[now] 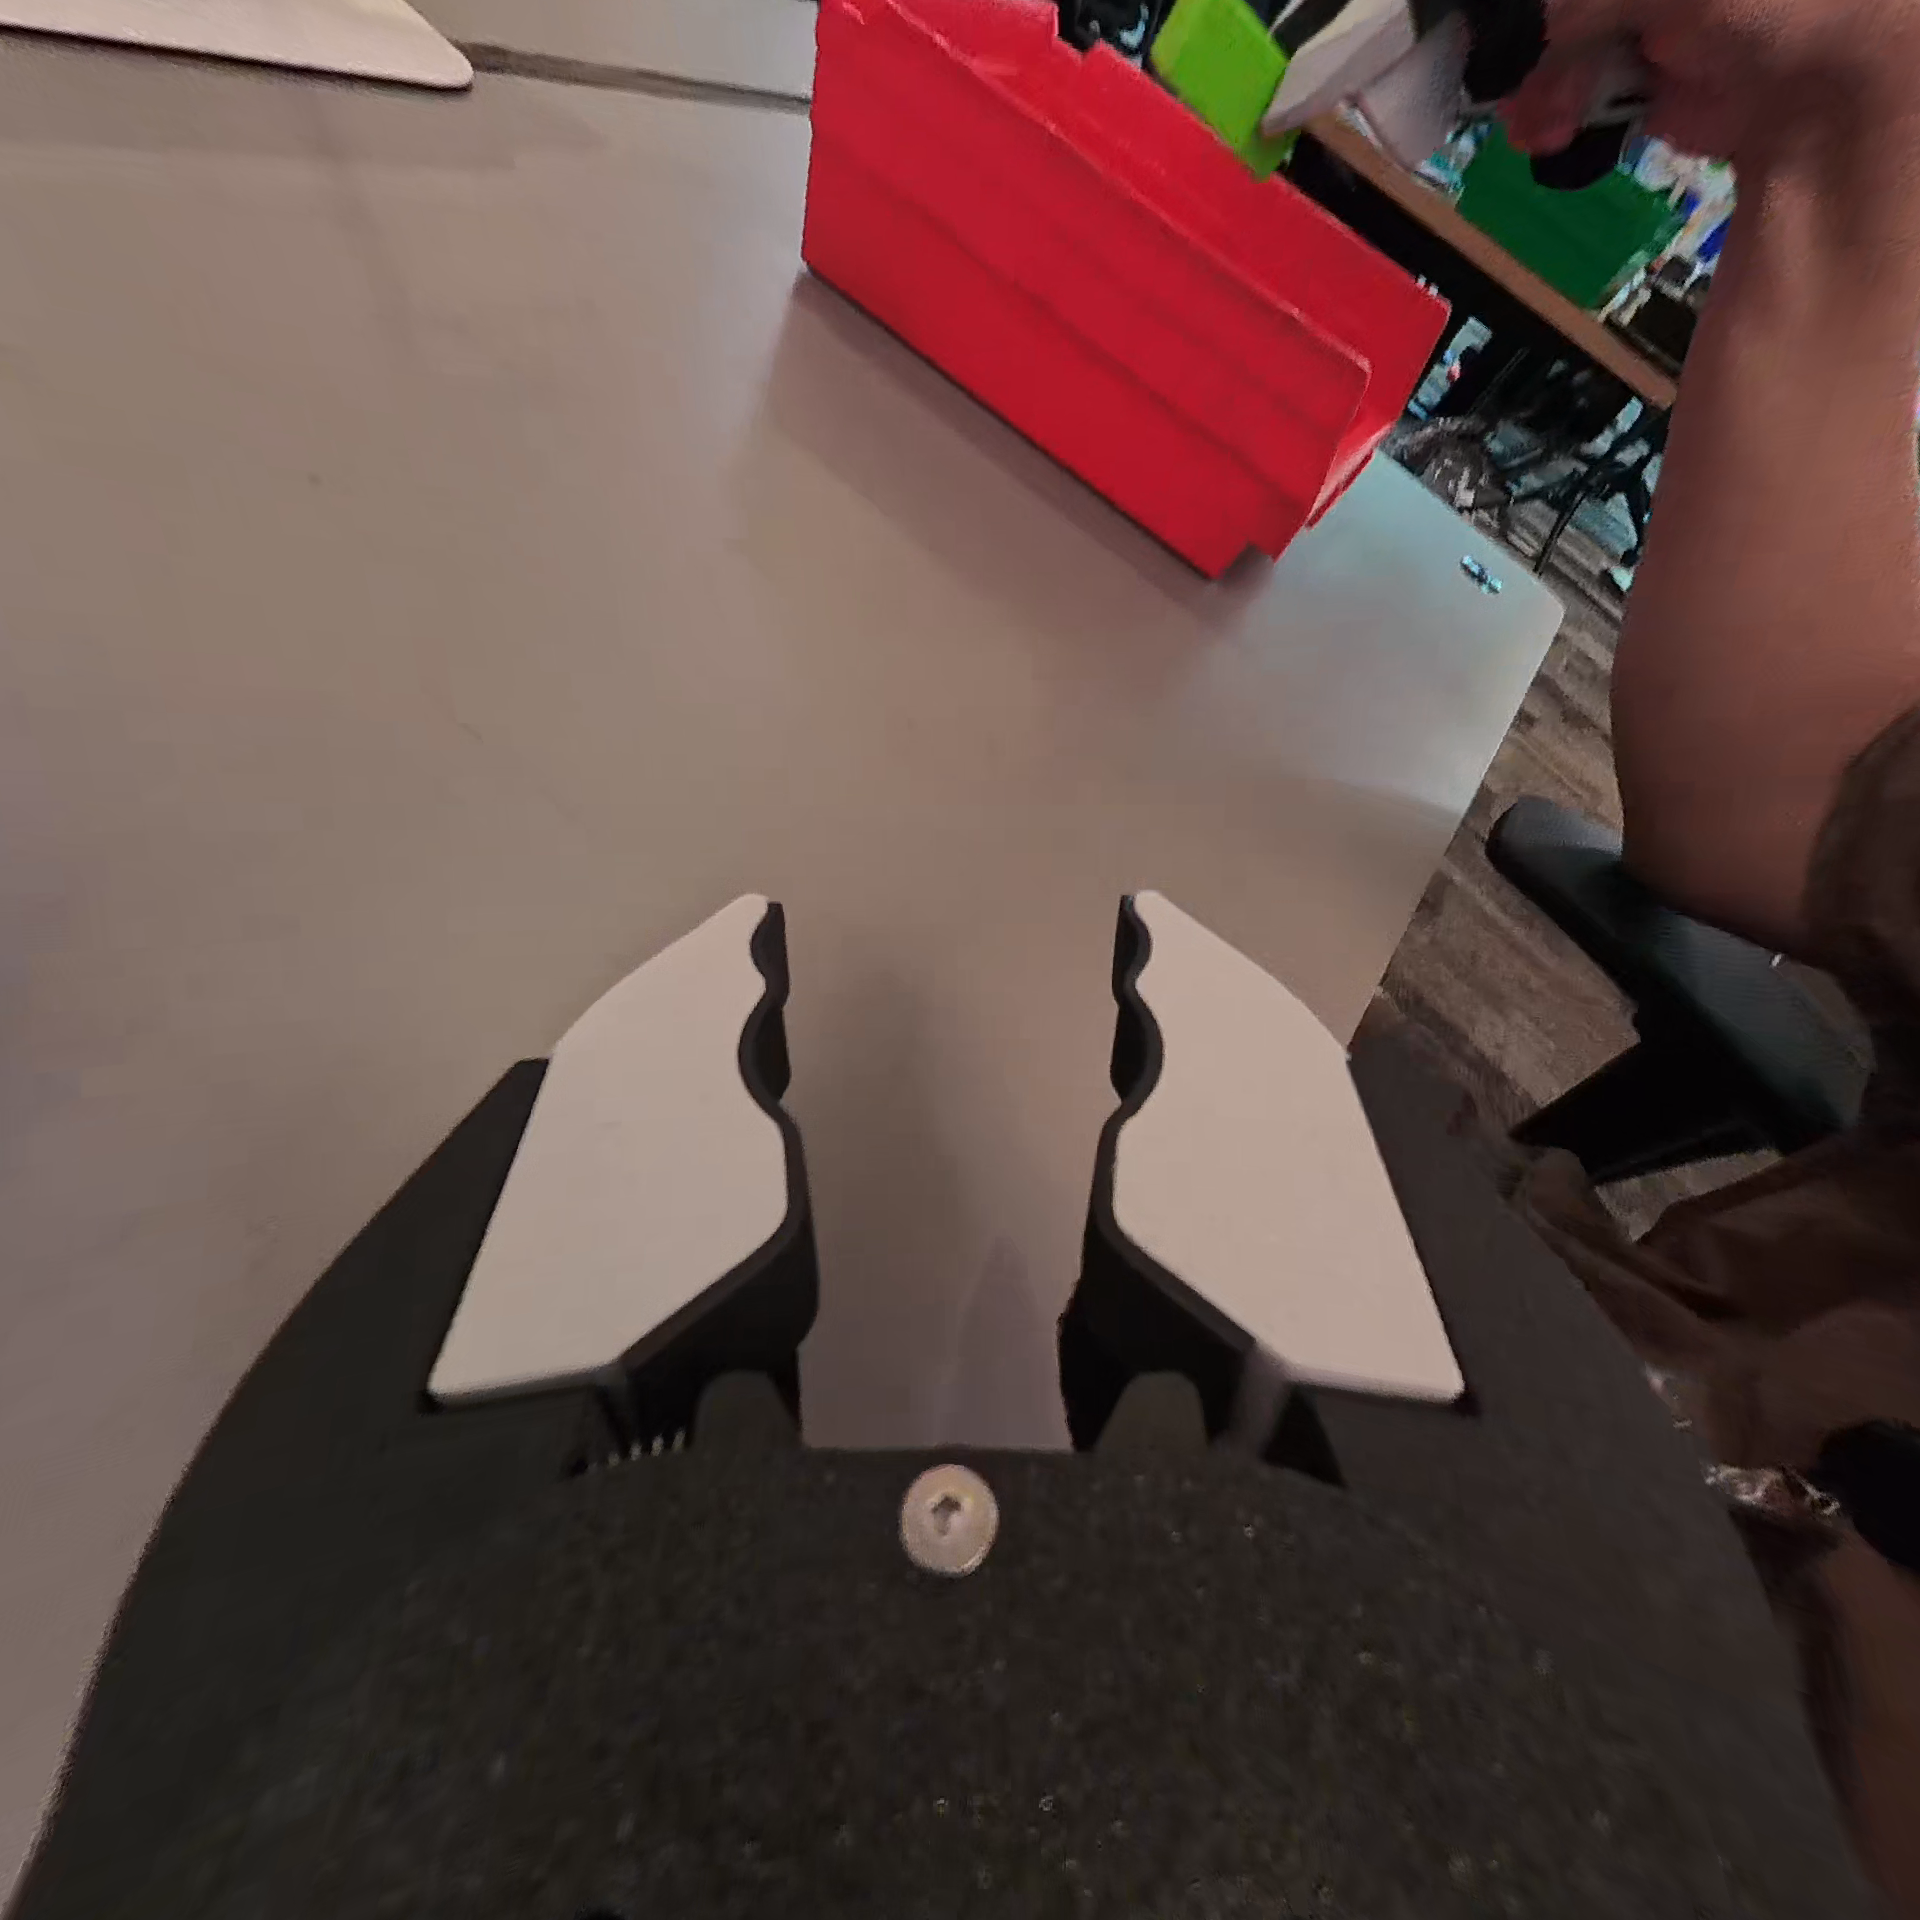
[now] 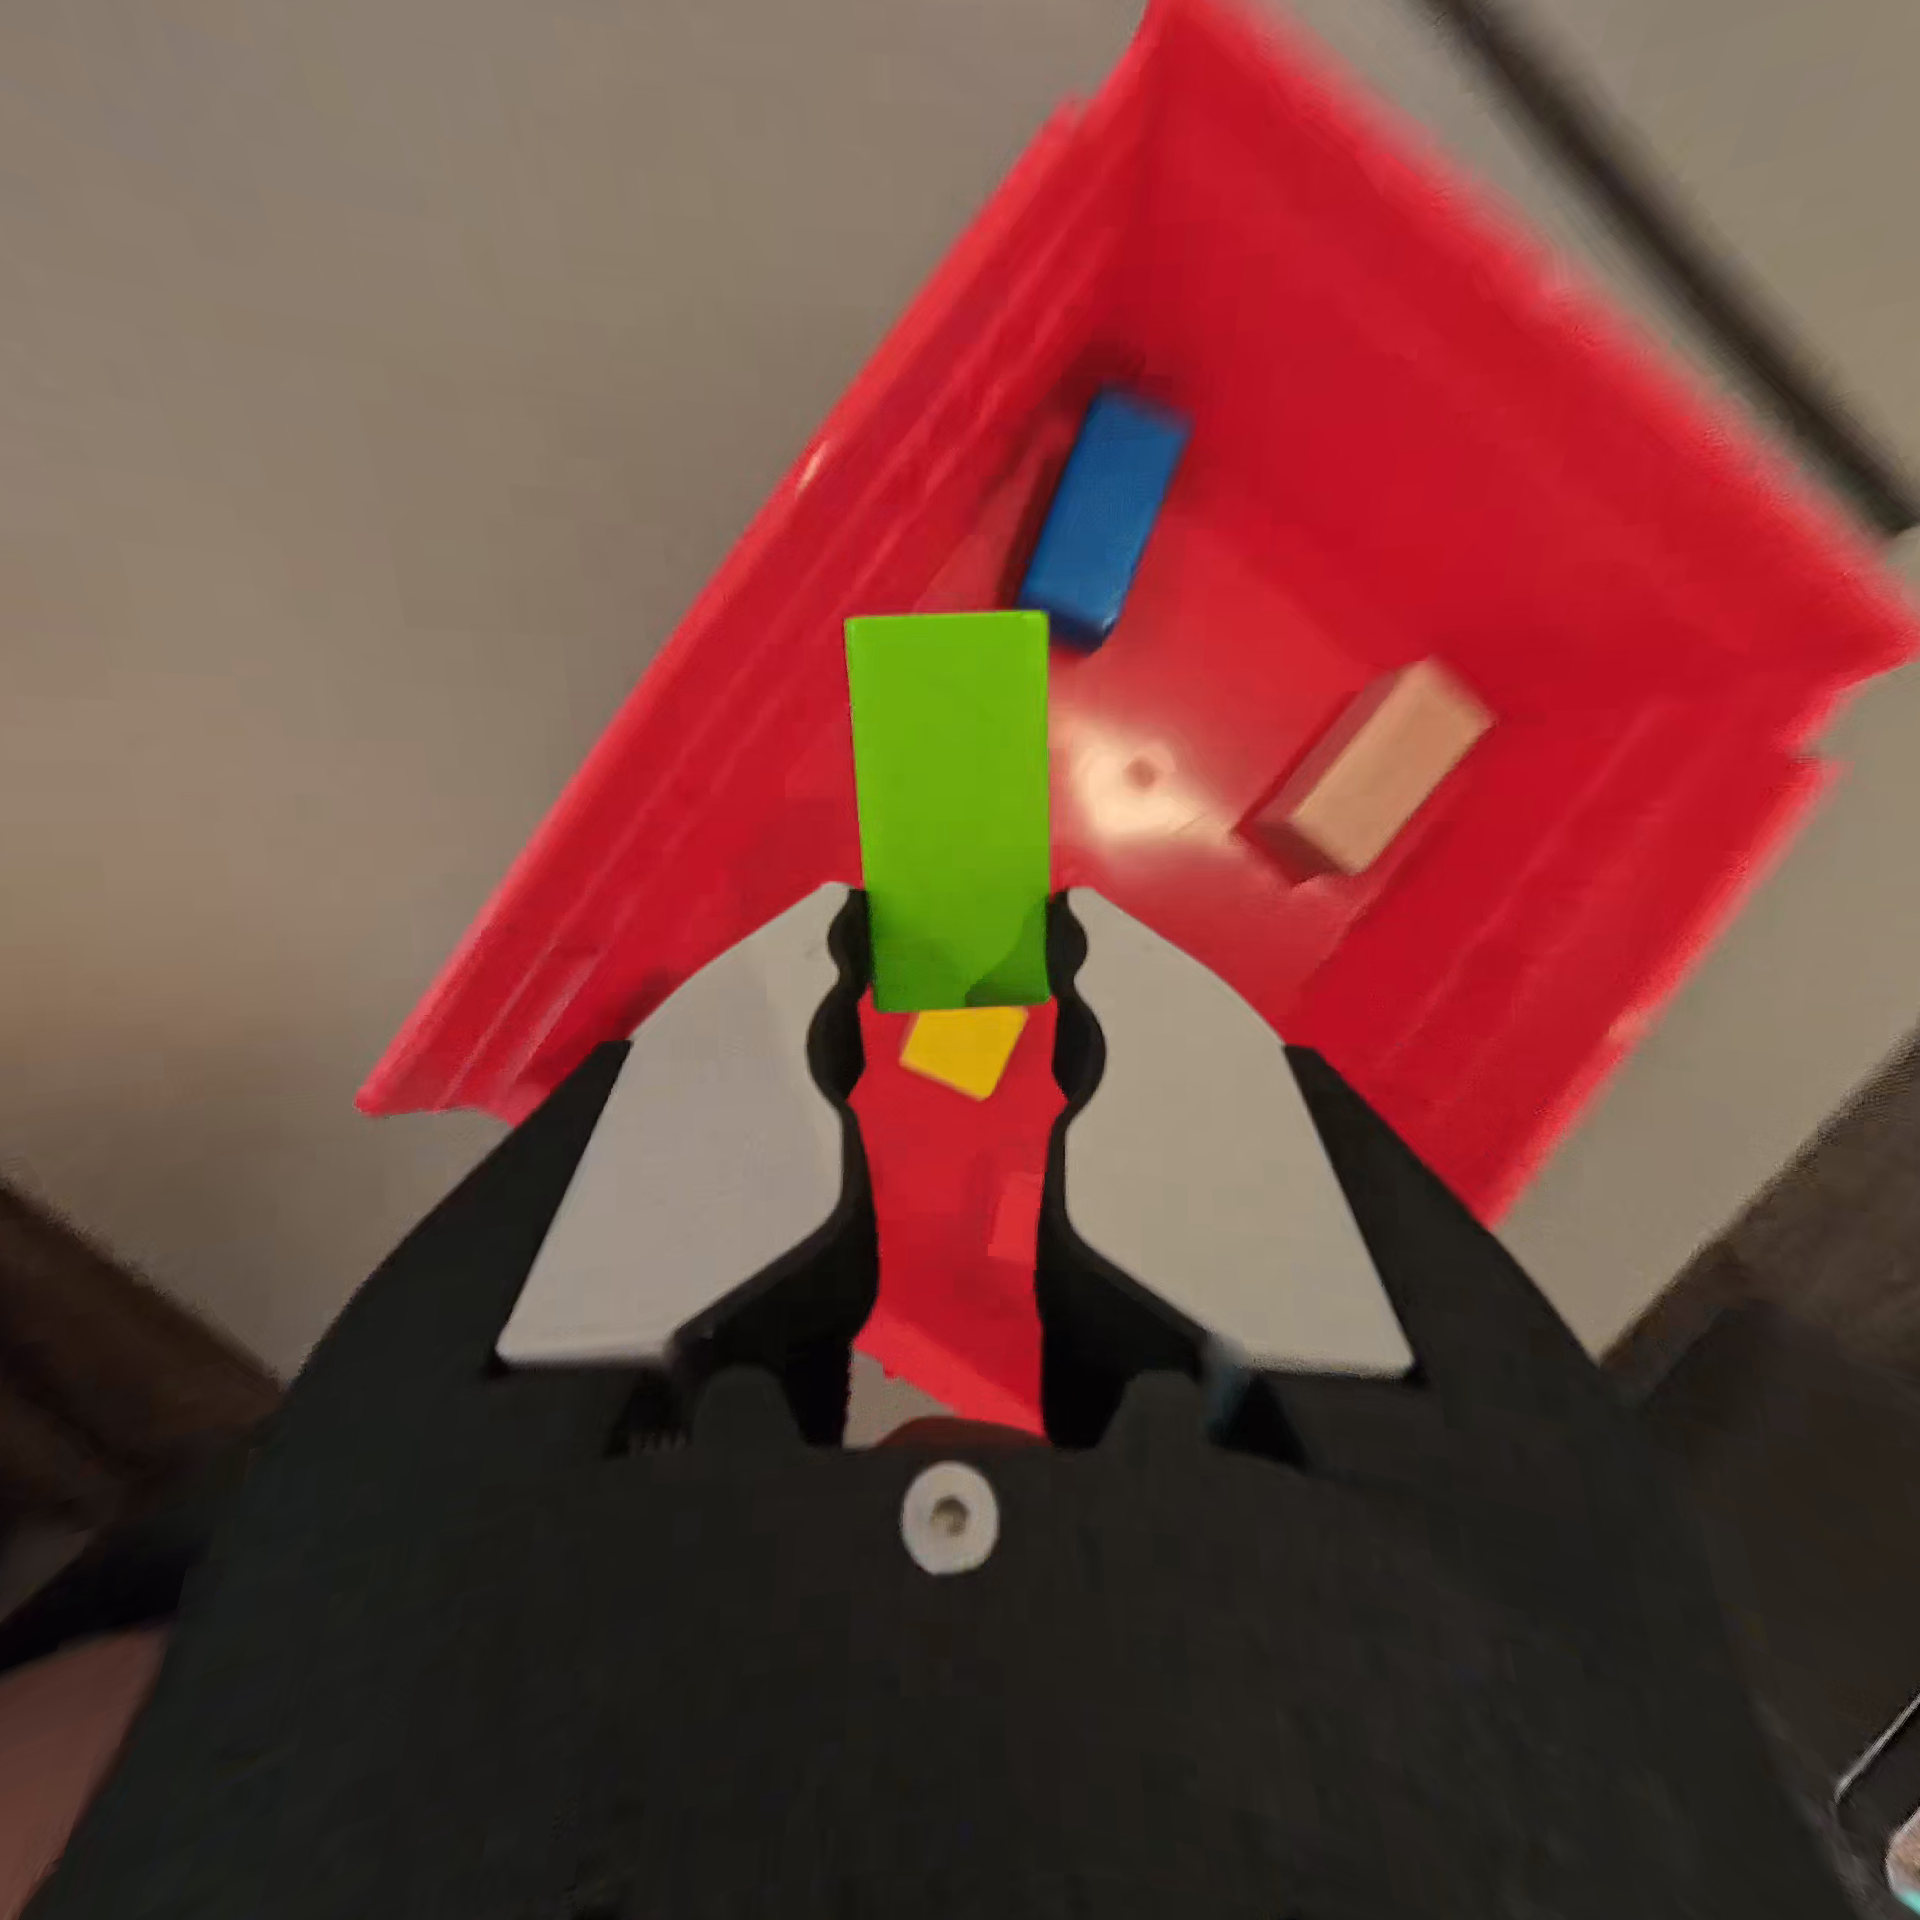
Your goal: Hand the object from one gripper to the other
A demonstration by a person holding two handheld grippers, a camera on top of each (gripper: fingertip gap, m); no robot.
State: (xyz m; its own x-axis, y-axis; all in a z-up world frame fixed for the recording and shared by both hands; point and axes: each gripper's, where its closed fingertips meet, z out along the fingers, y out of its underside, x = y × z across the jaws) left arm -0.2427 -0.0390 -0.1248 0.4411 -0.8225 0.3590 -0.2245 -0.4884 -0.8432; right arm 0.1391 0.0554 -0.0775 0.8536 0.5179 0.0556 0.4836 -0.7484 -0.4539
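My right gripper (image 2: 954, 935) is shut on the lower end of a bright green block (image 2: 948, 790) and holds it above the red bin (image 2: 1455, 416). The block sticks out forward past the fingertips. In the left wrist view the same green block (image 1: 1221, 73) shows at the top right, held in the right gripper above the red bin (image 1: 1060, 312). My left gripper (image 1: 951, 935) is open and empty, low over the grey table (image 1: 416, 520), well short of the bin.
Inside the bin lie a blue block (image 2: 1107, 514), a tan block (image 2: 1371, 769) and a yellow block (image 2: 961, 1049). The person's arm (image 1: 1787, 468) is at the right. The table's right edge and a black chair (image 1: 1662, 997) are beyond it.
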